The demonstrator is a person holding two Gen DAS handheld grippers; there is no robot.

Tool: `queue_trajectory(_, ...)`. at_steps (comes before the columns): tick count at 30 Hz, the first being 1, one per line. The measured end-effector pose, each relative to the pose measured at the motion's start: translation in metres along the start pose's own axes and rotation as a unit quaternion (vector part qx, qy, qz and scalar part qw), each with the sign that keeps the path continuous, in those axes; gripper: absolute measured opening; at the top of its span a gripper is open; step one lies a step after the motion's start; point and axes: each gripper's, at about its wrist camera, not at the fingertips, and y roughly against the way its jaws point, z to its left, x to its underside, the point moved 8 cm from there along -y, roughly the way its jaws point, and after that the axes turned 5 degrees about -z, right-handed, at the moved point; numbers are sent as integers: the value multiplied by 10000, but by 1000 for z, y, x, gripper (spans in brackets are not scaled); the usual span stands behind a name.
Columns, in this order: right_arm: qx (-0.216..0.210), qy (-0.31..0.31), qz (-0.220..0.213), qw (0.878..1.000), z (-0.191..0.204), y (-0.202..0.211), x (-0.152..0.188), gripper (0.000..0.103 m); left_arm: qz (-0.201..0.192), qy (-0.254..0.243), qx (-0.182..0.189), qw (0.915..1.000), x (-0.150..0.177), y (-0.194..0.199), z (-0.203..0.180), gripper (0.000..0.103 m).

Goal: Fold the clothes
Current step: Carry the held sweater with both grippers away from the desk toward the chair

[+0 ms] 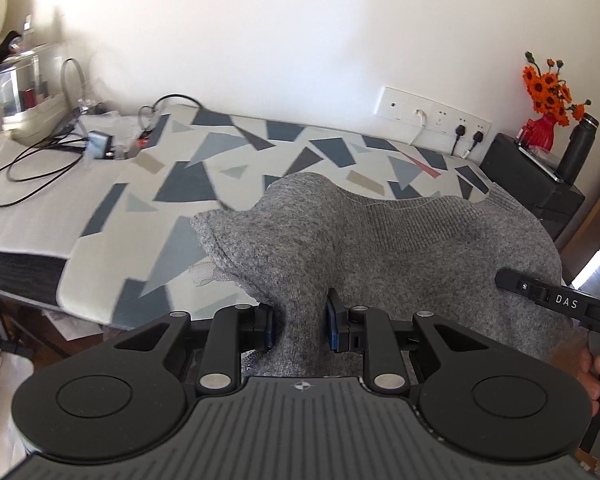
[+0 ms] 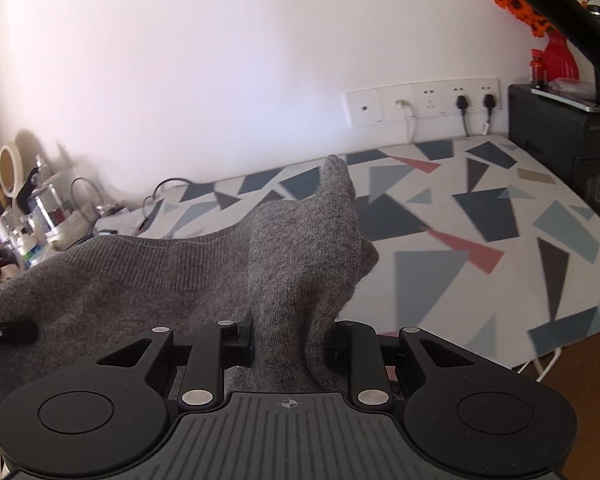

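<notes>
A grey knitted sweater (image 1: 400,236) hangs lifted above the table, bunched into a peak at each grip. My left gripper (image 1: 300,322) is shut on a fold of it, the knit pinched between the blue-padded fingers. In the right wrist view the same sweater (image 2: 160,280) stretches to the left, its ribbed hem showing, and my right gripper (image 2: 290,340) is shut on another fold that rises to a point. The right gripper's handle (image 1: 556,300) and a hand (image 1: 596,372) appear at the right edge of the left wrist view. Part of the left gripper (image 2: 8,334) shows at the left of the right wrist view.
The table wears a cloth with grey, blue and red triangles (image 2: 480,240). Cables (image 1: 40,160) and toiletries (image 2: 40,216) crowd its left end. A wall socket strip (image 2: 424,104) with plugs runs behind. A black box (image 2: 560,128) with a red vase of orange flowers (image 1: 544,120) stands at the right.
</notes>
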Motion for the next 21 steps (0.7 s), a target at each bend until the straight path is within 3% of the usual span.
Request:
queue_trajectory(12,-700,522,309,9957,174,8,51,22,-197,694,-653,9953,51,111,152,24)
queue_trajectory(21,-1568,831,689,9817,314,-8,98,22,-344,1258,-1508,9799,90,192,265,24)
